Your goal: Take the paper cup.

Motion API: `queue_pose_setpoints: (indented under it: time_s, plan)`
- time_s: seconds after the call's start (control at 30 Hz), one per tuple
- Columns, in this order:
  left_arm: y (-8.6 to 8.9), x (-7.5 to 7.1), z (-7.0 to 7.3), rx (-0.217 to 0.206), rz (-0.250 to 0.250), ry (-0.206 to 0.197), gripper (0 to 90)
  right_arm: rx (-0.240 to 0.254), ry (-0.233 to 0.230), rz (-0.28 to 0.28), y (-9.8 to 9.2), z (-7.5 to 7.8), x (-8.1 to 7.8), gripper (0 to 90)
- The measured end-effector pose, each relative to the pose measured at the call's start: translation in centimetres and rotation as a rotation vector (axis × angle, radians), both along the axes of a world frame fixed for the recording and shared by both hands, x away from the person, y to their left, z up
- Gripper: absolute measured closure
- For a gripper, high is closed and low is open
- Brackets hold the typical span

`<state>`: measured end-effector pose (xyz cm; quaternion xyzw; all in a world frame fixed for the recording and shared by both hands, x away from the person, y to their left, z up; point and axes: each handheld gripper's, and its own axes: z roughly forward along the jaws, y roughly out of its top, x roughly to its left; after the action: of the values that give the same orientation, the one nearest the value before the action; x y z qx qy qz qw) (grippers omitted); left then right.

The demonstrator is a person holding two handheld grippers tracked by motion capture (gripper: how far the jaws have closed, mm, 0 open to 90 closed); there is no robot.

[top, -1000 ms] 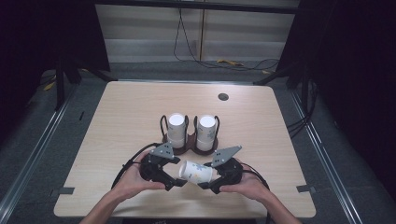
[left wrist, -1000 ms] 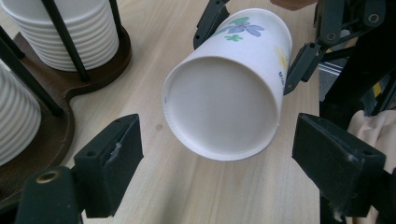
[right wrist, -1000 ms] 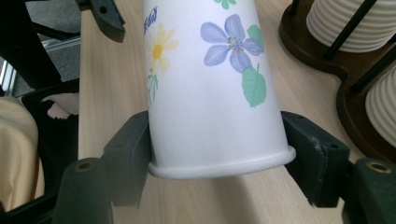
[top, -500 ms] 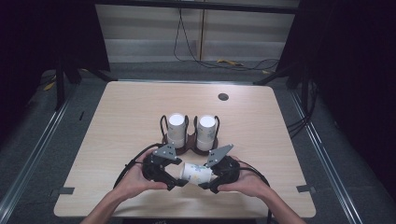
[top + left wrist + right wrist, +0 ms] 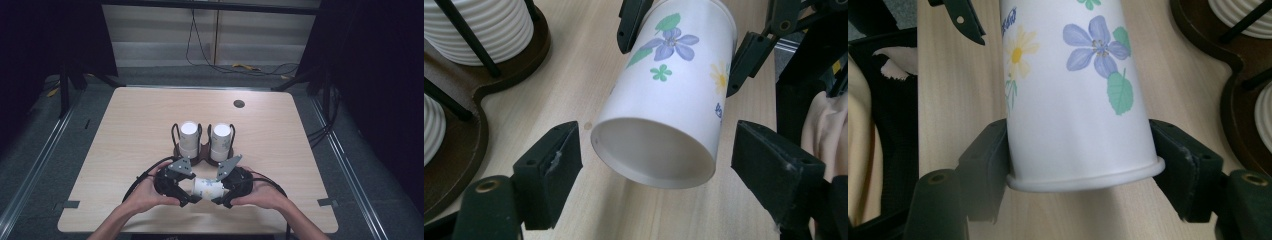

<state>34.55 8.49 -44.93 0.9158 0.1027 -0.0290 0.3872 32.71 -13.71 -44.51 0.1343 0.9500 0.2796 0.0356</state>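
- The paper cup (image 5: 208, 187) lies on its side above the near edge of the table (image 5: 125, 130), between the left gripper (image 5: 192, 198) and the right gripper (image 5: 218, 201).
- The stand (image 5: 202, 154) sits just behind the cup, at mid-table.
- Two cup stacks, the left stack (image 5: 189, 138) and the right stack (image 5: 220, 141), stand side by side in the stand.
- A round cap (image 5: 239, 104) lies far behind, to the right.

Matt printed paper cup (image 5: 669, 100), pale wood-grain table (image 5: 135, 130), dark glossy wooden rack (image 5: 469, 145)

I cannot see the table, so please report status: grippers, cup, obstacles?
Right gripper shut on flowered cup. Left gripper open, jaws just closing around cup's other end. Cup rack close behind.
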Motion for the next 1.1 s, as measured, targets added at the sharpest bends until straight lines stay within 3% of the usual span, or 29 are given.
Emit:
queue_pose_setpoints:
  time_s: [0.17, 0.33, 0.43, 0.6, 0.73, 1.1]
  plan:
    - [-0.1, 0.0, 0.0, 0.017, -0.019, -0.013, 21.4, -0.01, 0.0, 0.023, 0.3, 0.1, 0.0, 29.2]
    - [-0.2, -0.2, -0.1, -0.003, -0.023, -0.039, 25.2, -0.014, -0.002, 0.038, 0.7, 0.0, 0.0, 29.3]
    - [-0.2, -0.1, -0.1, -0.011, -0.028, -0.028, 30.4, -0.019, -0.012, 0.033, 0.8, 0.1, 0.0, 29.3]
    - [-0.2, 0.0, -0.4, 0.026, -0.038, 0.004, 26.6, -0.014, -0.008, 0.045, 1.1, 0.0, 0.2, 29.2]
    - [-0.3, 0.0, -0.5, 0.043, -0.066, -0.006, 29.1, -0.017, 0.0, 0.053, 1.5, -0.1, 0.1, 29.2]
    - [-0.6, -0.1, -1.0, 0.079, -0.083, 0.008, 29.4, -0.039, 0.0, 0.072, 1.9, -0.4, -0.1, 28.8]
